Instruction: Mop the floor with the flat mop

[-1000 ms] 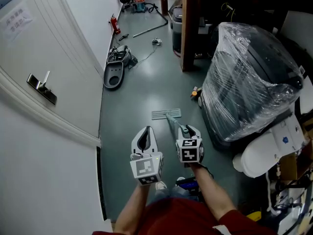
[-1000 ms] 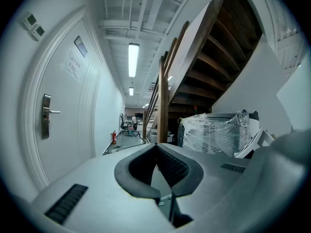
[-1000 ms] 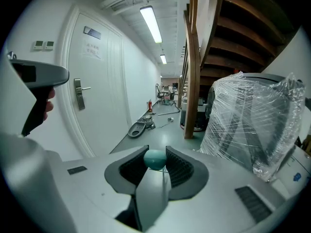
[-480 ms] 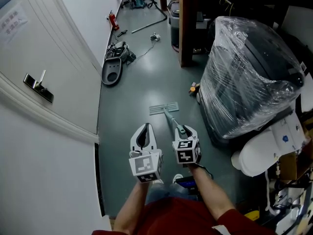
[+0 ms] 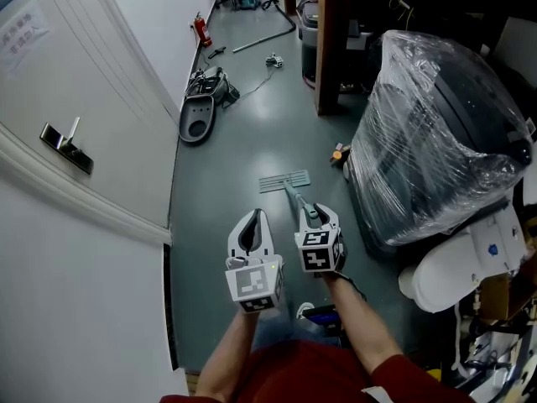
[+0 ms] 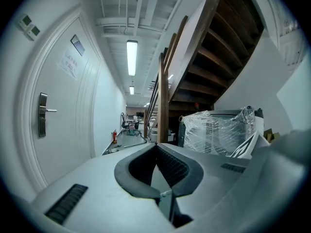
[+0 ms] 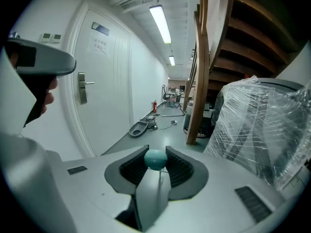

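The flat mop's grey head [image 5: 284, 180] lies flat on the grey-green floor ahead of me. Its handle [image 5: 295, 200] slants back up into my right gripper [image 5: 315, 212]. In the right gripper view, the jaws of that gripper [image 7: 156, 155] are shut on the handle just under its teal end cap [image 7: 156, 159]. My left gripper [image 5: 254, 214] hangs beside it on the left, apart from the mop. In the left gripper view, that gripper [image 6: 156, 145] has its tips touching and nothing between them.
A white door [image 5: 75, 82] with a metal lever [image 5: 65, 145] fills the left wall. A large plastic-wrapped object [image 5: 436, 133] and a wooden post [image 5: 331, 49] crowd the right. A grey appliance [image 5: 197, 124], cables and a red extinguisher [image 5: 201, 30] lie farther down the corridor.
The mop head has slid a little farther away along the floor, and my right gripper has gone forward with the handle. The left gripper stays shut alongside.
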`<state>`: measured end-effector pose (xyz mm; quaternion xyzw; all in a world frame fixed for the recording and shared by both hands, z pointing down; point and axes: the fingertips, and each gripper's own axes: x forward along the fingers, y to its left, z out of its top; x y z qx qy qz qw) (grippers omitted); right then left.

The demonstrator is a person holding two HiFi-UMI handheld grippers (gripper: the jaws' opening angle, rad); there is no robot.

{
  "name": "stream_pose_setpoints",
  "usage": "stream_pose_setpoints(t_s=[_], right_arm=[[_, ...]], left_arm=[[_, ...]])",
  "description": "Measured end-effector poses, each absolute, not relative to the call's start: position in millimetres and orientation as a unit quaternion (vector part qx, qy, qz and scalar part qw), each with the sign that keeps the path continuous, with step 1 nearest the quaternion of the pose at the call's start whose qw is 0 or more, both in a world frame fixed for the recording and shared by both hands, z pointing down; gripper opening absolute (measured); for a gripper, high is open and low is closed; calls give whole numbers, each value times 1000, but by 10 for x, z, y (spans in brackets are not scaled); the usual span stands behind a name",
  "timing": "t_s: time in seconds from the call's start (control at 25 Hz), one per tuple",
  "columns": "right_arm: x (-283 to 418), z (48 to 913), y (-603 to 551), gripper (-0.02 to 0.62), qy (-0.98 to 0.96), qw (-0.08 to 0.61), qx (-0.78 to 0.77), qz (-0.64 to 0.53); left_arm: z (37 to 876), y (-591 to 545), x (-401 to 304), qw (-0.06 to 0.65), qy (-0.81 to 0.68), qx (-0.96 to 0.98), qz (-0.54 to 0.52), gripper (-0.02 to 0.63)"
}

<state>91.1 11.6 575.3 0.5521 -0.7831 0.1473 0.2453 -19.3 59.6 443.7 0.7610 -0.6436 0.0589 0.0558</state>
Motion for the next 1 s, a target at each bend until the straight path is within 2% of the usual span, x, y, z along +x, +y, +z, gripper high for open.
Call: stream_pose_setpoints(t_s=[0.24,0.64,1.0], right_arm=[[823,6176,-250,115,-762,267,557,196],[120,5891,-1573,115,-772,252,562,158],[-290,5910,-2300,115,-763,265,568,158]], left_arm=[[4548,64,-377,64,-635,767,64,14],[4601,-1026,-1027,74,-638,764,61,14],[4657,-1733,-1480,83,-639,763,55,14]])
